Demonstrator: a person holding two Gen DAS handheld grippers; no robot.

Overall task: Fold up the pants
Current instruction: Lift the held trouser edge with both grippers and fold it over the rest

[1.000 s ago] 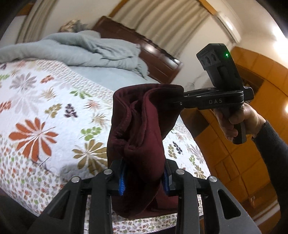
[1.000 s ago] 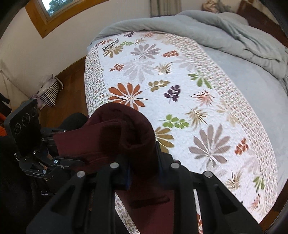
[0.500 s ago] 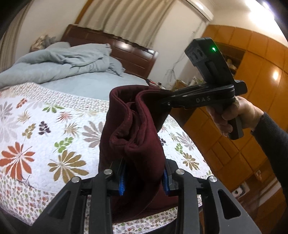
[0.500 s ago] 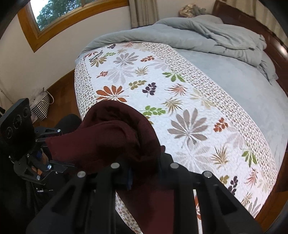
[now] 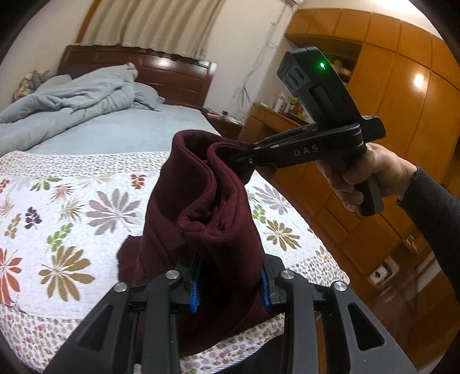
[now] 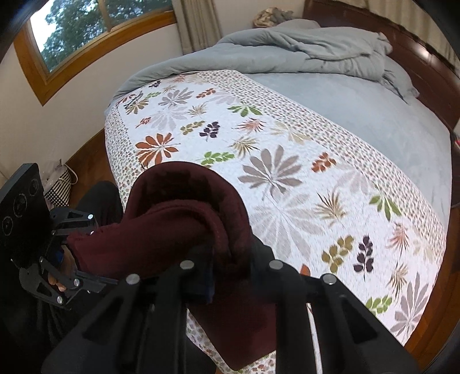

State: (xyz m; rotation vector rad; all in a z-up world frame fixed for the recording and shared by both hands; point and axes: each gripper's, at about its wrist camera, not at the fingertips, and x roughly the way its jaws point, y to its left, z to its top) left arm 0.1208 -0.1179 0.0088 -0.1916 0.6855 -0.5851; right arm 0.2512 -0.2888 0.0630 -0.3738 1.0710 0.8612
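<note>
Both tongs (image 5: pixel 230 283) (image 6: pixel 230 276) clamp the maroon pants (image 5: pixel 212 218), right closing, above the bed's (image 6: pixel 302 184) near edge.

Bed (image 6: pixel 373 120) with dark wooden headboard (image 5: pixel 161 74), floral quilt (image 6: pixel 287 178) over its foot, grey duvet (image 6: pixel 287 49) bunched near the headboard. Wood-framed window (image 6: pixel 86 37) in a pale wall, trees outside. Striped curtains (image 5: pixel 161 26) behind the headboard. Glossy orange wardrobe (image 5: pixel 402 115) reflecting a lamp. Wooden floor (image 6: pixel 86 155), checked bag (image 6: pixel 59 187) against the wall
</note>
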